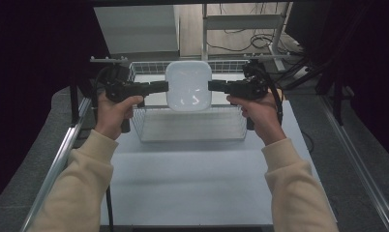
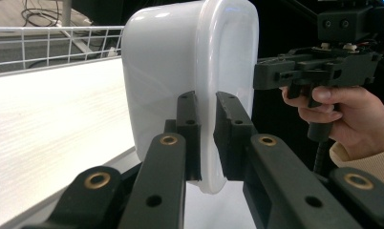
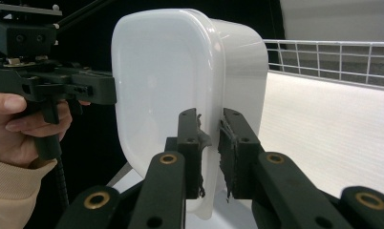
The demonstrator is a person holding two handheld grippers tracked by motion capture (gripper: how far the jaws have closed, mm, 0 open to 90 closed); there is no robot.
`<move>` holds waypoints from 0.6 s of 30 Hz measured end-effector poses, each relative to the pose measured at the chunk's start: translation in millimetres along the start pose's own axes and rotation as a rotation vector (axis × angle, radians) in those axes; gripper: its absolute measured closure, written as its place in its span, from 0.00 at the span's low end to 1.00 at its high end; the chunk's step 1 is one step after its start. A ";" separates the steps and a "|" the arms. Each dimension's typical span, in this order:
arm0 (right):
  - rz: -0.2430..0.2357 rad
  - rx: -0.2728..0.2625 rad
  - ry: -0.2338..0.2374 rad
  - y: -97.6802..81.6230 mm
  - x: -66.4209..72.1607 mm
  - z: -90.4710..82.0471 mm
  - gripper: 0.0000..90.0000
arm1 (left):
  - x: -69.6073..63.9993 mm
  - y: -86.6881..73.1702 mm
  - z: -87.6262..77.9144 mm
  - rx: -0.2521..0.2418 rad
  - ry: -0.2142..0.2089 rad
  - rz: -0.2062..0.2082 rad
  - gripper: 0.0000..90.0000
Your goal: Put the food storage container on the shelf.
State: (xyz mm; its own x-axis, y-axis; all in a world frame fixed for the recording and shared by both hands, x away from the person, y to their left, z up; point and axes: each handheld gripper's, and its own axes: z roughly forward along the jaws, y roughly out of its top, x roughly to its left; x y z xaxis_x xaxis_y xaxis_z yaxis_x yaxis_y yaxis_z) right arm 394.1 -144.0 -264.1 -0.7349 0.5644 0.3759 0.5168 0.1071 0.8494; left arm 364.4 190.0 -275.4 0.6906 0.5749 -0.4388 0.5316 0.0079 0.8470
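— Where's the white tub [image 1: 188,85] right now?

— Held in the air above the wire basket [image 1: 192,126] at the far edge of the counter [image 1: 192,179], its open side facing up.

— Who's got it?

— Both. The left gripper [image 1: 164,87] has its fingers [image 2: 189,129] pinching the tub's left rim; the right gripper [image 1: 212,86] has its fingers [image 3: 190,143] pinching the opposite rim.

Wire basket [image 1: 192,126] directly below; bare table [image 1: 192,179] nearer.
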 end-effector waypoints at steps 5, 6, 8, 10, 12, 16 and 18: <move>0.008 0.013 -0.010 6.0 -6.4 6.8 0.88 | 9.6 4.8 5.7 0.011 0.007 -0.019 0.90; 0.012 0.015 -0.009 7.0 -8.6 8.4 0.88 | 12.0 5.8 7.0 0.012 0.008 -0.025 0.90; 0.024 0.022 -0.009 9.5 -13.9 12.5 0.88 | 16.2 8.0 10.0 0.019 0.013 -0.036 0.90; 0.032 0.028 -0.012 11.0 -16.9 14.8 0.88 | 20.3 10.1 12.7 0.026 0.016 -0.042 0.90; 0.040 0.035 -0.016 12.6 -19.9 17.8 0.88 | 22.5 11.1 14.6 0.032 0.019 -0.050 0.90; 0.049 0.048 -0.017 14.4 -24.4 20.4 0.88 | 27.9 12.3 18.8 0.039 0.013 -0.066 0.90; 0.058 0.055 -0.022 15.3 -26.5 21.6 0.88 | 30.2 13.0 20.7 0.039 0.015 -0.070 0.90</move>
State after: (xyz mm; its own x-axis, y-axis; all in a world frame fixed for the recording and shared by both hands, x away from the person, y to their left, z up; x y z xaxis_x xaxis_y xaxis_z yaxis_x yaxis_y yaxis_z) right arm 430.9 -139.6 -269.1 -0.6933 0.5887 0.4156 0.5823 0.1179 0.8044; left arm 402.3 190.5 -283.9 0.6437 0.5865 -0.4916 0.5972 0.0168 0.8019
